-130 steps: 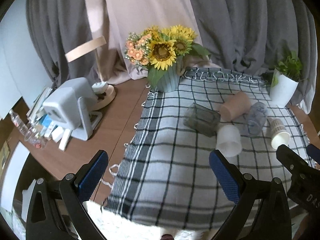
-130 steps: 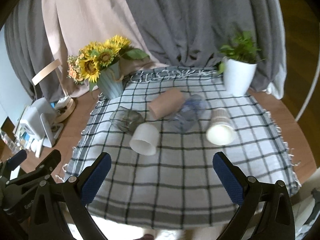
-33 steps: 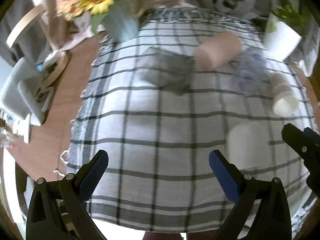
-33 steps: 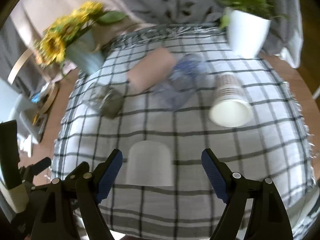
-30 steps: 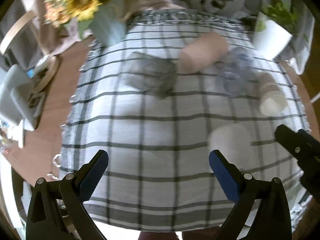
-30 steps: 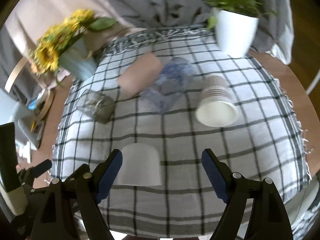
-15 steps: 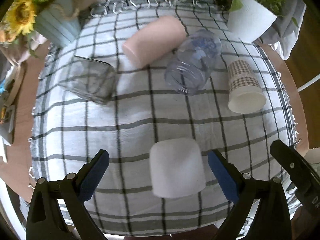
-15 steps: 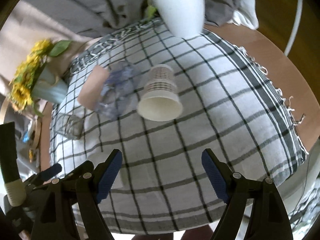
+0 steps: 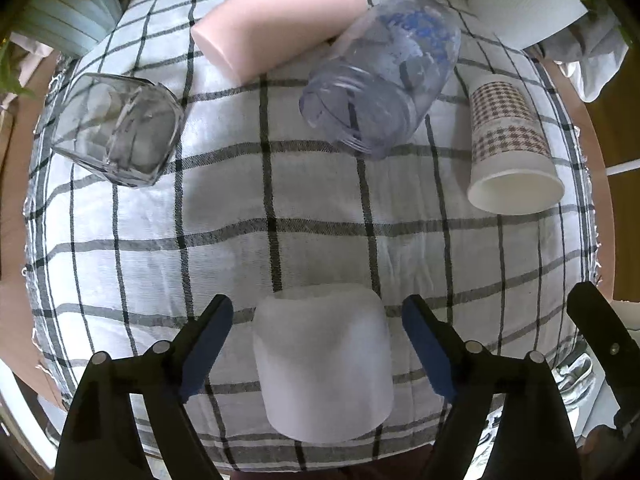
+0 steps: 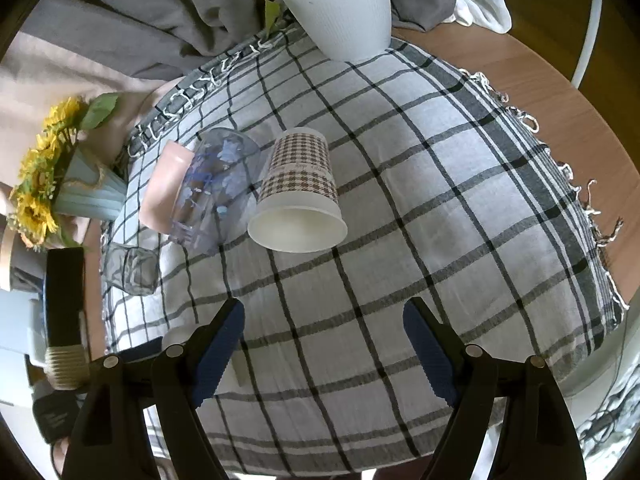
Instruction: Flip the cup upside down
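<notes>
A white frosted cup (image 9: 322,364) stands upside down on the checked cloth (image 9: 240,240), between the blue pads of my open left gripper (image 9: 318,344), not touched by them. A houndstooth paper cup (image 9: 510,152) lies on its side at the right; in the right wrist view it (image 10: 298,196) lies ahead of my open, empty right gripper (image 10: 322,344). A clear blue-printed cup (image 9: 384,72), a pink cup (image 9: 276,16) and a square glass (image 9: 116,128) also lie on their sides.
A white plant pot (image 10: 340,4) stands at the cloth's far edge. A sunflower vase (image 10: 80,192) stands at the far left. The wooden table (image 10: 560,92) shows right of the cloth. Grey curtains hang behind.
The white cup went from lying on its side to standing upside down at the cloth's near edge. My left gripper moved in around it. My right gripper swung right, facing the paper cup.
</notes>
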`<action>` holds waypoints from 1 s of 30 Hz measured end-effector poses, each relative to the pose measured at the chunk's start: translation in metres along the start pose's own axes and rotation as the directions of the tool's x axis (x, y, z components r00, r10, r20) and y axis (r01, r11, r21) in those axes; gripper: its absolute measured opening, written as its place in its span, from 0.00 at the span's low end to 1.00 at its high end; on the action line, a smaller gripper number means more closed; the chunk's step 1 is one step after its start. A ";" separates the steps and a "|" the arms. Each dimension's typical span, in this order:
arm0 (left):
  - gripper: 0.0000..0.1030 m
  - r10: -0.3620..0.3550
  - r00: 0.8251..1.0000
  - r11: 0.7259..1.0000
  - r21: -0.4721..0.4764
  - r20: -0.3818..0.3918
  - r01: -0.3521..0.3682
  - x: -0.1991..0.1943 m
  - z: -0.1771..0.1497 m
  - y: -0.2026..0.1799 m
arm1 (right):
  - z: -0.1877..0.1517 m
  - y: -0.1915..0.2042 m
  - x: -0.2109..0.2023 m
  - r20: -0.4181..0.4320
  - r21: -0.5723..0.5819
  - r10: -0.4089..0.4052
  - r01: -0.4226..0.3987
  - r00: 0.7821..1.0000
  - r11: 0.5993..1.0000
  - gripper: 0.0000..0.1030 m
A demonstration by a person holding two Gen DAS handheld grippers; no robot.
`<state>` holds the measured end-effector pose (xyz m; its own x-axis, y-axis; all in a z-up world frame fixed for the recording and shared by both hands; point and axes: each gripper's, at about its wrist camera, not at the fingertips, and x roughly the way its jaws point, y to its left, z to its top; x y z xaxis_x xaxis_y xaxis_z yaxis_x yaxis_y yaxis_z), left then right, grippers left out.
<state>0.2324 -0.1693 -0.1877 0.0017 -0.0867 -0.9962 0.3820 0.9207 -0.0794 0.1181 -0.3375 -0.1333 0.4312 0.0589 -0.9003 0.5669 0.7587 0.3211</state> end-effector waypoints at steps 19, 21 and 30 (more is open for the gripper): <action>0.64 -0.037 0.992 0.999 -0.006 0.123 0.038 -0.021 0.017 0.000 | 0.002 -0.003 0.001 0.007 0.024 -0.008 0.008 1.000 1.000 0.79; 0.64 -0.035 0.988 0.999 0.004 0.152 0.035 -0.024 0.021 0.000 | 0.002 -0.001 -0.001 0.011 0.022 -0.009 0.009 1.000 1.000 0.79; 0.63 -0.031 0.973 0.999 0.049 0.229 0.020 -0.026 0.009 -0.007 | -0.003 0.003 -0.006 0.027 0.008 -0.028 0.027 0.999 1.000 0.79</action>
<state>0.2384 -0.1767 -0.1610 0.2017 -0.1997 -0.9589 0.4267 0.8991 -0.0975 0.1151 -0.3337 -0.1283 0.4342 0.0203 -0.9006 0.5842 0.7547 0.2987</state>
